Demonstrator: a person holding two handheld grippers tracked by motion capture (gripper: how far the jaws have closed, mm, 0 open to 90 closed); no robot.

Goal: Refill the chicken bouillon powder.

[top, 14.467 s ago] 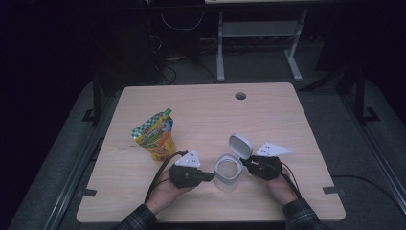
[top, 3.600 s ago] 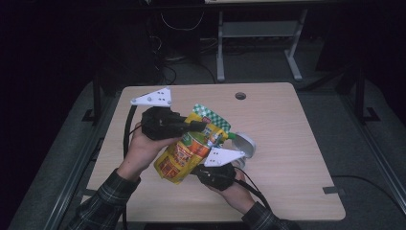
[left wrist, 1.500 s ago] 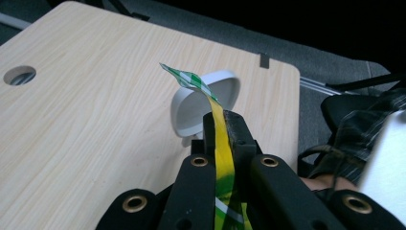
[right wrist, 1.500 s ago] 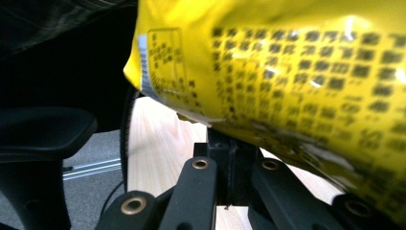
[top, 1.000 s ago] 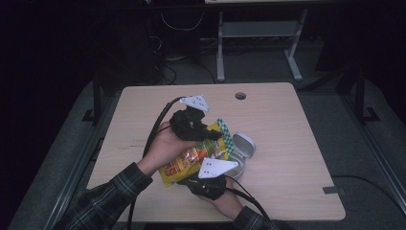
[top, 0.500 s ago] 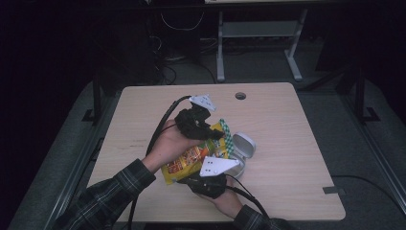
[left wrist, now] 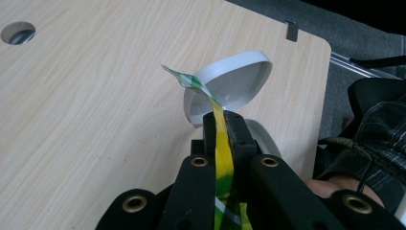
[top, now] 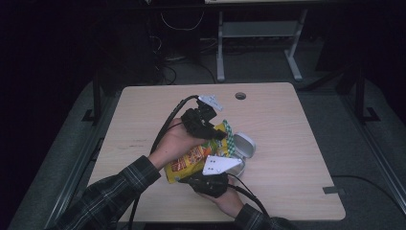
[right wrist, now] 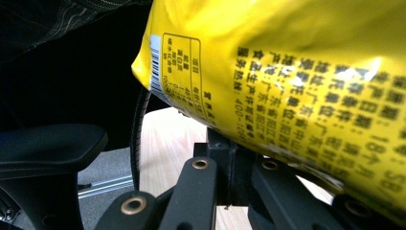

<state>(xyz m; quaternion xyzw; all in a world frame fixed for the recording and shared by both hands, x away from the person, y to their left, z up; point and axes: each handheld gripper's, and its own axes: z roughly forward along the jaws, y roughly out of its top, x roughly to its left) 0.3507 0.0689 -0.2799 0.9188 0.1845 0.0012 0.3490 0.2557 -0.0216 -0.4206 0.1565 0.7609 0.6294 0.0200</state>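
Observation:
A yellow snack bag [top: 191, 160] hangs tilted over the table's middle, its green-edged top towards a white container [top: 238, 166] whose hinged lid [top: 243, 145] stands open. My left gripper [top: 220, 135] is shut on the bag's top edge; in the left gripper view the yellow strip [left wrist: 220, 143] runs between the closed jaws of the left gripper [left wrist: 221, 120], just short of the lid [left wrist: 234, 84]. My right gripper [top: 194, 176] sits under the bag's lower part. In the right gripper view the bag [right wrist: 297, 72] looms above the right gripper [right wrist: 225, 139], whose jaws stand close together at the bag's lower edge.
The wooden table [top: 287, 124] has a round cable hole [top: 240, 96] at the back. A black chair armrest [right wrist: 48, 143] shows beyond the table's near edge. Cables trail from both grippers across the left half.
My left gripper has come down and to the right with the bag's top, closer to the open container. The bag lies flatter. The right gripper stays beneath it.

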